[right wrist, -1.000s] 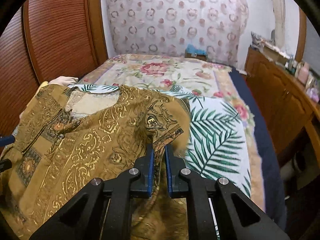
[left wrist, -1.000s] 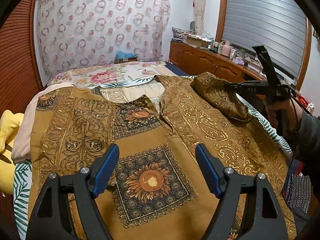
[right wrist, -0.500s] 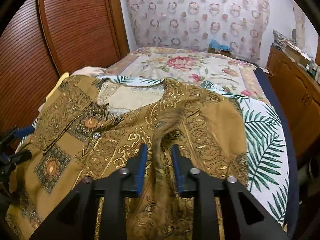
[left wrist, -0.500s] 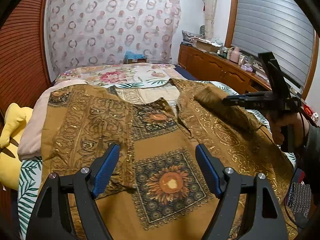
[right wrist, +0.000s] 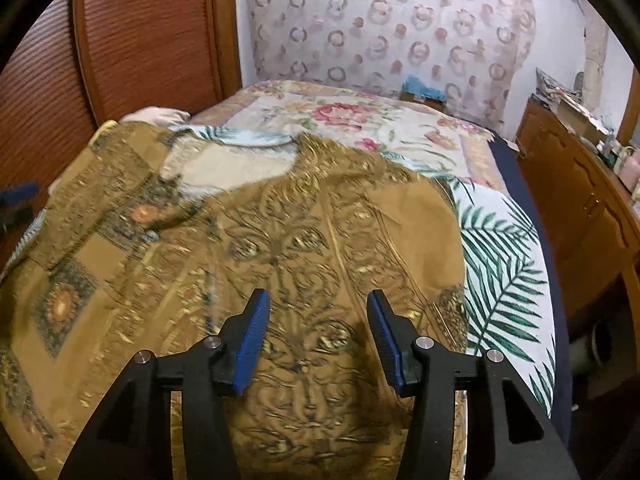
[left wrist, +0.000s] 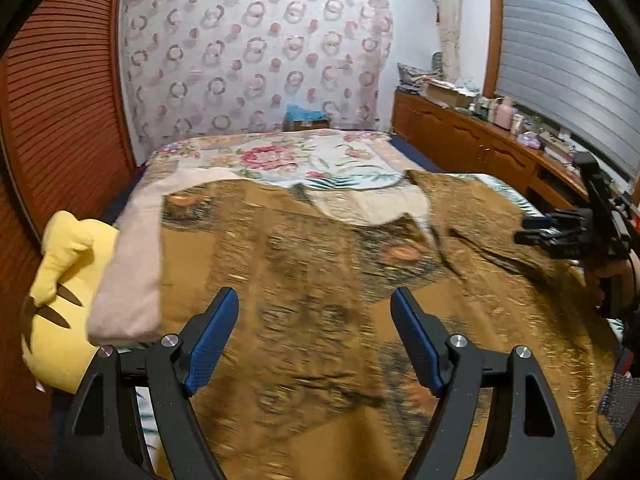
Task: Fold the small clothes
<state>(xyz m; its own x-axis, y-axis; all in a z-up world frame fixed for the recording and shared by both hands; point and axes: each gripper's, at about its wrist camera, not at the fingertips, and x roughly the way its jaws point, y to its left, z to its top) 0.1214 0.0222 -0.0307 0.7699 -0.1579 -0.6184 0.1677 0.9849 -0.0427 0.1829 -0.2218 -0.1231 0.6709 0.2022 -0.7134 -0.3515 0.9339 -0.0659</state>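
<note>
One gold patterned shirt [left wrist: 320, 280] lies spread on the bed [right wrist: 500, 264]; my left gripper [left wrist: 314, 320] and right gripper [right wrist: 318, 320] hover above it, fingers wide, empty.

A home bedroom: a bed [right wrist: 400, 128] under a floral cover fills the room, a patterned curtain [left wrist: 256, 60] hangs behind it, a wooden louvred wardrobe [right wrist: 140, 32] stands alongside, and a cluttered low cabinet [left wrist: 472, 140] sits below a shuttered window [left wrist: 560, 64].
</note>
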